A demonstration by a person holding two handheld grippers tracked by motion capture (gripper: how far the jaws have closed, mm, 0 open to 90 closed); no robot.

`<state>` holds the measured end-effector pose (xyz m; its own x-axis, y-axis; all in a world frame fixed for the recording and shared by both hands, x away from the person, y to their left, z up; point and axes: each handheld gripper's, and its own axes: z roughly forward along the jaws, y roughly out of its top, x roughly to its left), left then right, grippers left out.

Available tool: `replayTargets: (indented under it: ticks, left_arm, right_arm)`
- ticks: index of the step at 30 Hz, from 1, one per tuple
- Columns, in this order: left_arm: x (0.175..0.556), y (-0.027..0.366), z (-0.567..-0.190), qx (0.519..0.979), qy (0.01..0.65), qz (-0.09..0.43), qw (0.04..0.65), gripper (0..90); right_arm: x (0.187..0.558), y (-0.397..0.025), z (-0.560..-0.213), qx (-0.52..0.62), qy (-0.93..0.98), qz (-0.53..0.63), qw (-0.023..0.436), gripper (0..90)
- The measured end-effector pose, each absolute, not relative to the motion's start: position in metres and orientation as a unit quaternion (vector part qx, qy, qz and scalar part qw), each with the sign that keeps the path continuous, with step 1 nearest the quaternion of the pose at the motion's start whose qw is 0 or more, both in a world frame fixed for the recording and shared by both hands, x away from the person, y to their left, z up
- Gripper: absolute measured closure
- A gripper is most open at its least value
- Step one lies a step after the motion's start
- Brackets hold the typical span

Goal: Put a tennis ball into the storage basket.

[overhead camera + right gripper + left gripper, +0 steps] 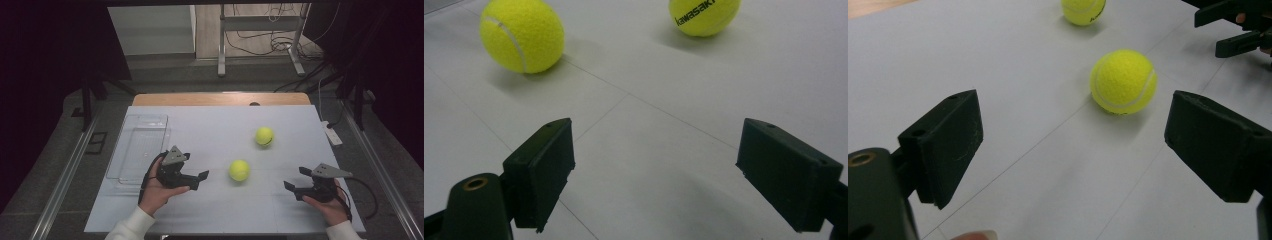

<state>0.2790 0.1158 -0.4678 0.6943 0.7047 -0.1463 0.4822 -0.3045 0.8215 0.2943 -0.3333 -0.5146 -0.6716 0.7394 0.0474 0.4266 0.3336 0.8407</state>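
- Balls: the near ball lies on the desk between the claws, the far ball right of it and farther back.
- Left claw is spread, empty, aimed at the near ball.
- Right claw is spread, empty.
- Clear tray at the left holds nothing; likely both balls are left to move.

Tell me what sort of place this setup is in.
Probably a lab recording bay: dark curtains flank a white-covered table, loose cables trail on the floor behind, and the person's handheld left gripper is wired.
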Motion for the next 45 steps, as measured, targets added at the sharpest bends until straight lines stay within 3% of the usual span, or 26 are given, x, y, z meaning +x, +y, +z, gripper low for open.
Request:
replayTargets:
  ticks: [45]
  left_arm:
    - [0.301, 0.074, -0.466, 0.824, 0.335, 0.094, 0.447, 7.8]
  right_arm:
    - [0.295, -0.334, -0.515, 0.366, 0.797, 0.446, 0.177, 15.9]
